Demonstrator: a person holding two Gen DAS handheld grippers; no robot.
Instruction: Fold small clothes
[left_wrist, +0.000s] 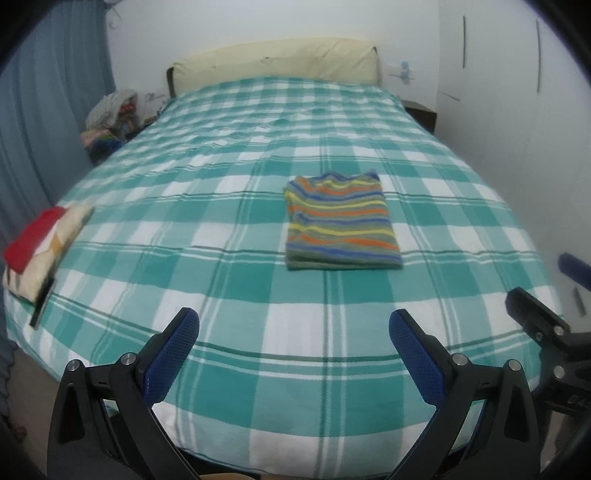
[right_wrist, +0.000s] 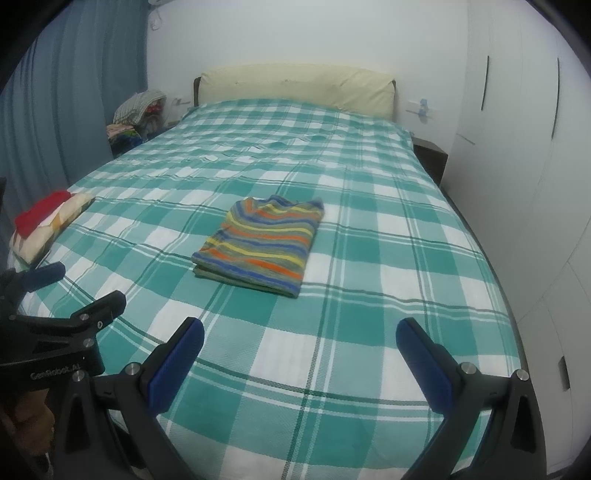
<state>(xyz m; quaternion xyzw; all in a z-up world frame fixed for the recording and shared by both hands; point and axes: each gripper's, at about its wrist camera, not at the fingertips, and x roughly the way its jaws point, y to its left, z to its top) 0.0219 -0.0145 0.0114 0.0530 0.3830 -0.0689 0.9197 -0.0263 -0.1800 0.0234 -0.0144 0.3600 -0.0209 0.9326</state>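
Observation:
A small striped garment (left_wrist: 341, 221) (right_wrist: 260, 243) in blue, orange, yellow and grey lies folded into a neat rectangle in the middle of the bed. My left gripper (left_wrist: 293, 323) hangs open over the bed's near edge, well short of the garment, with nothing between its blue pads. My right gripper (right_wrist: 299, 332) is also open and empty, held back from the garment at the foot of the bed. The other gripper shows at the side of each wrist view: the right one (left_wrist: 543, 321), the left one (right_wrist: 55, 295).
The bed (left_wrist: 207, 266) has a teal and white checked cover. A folded stack with a red item (left_wrist: 35, 247) (right_wrist: 46, 221) lies at its left edge. A clothes pile (right_wrist: 138, 114) sits beside the headboard; white wardrobes (right_wrist: 517, 147) stand on the right; a blue curtain (left_wrist: 44, 122) hangs on the left.

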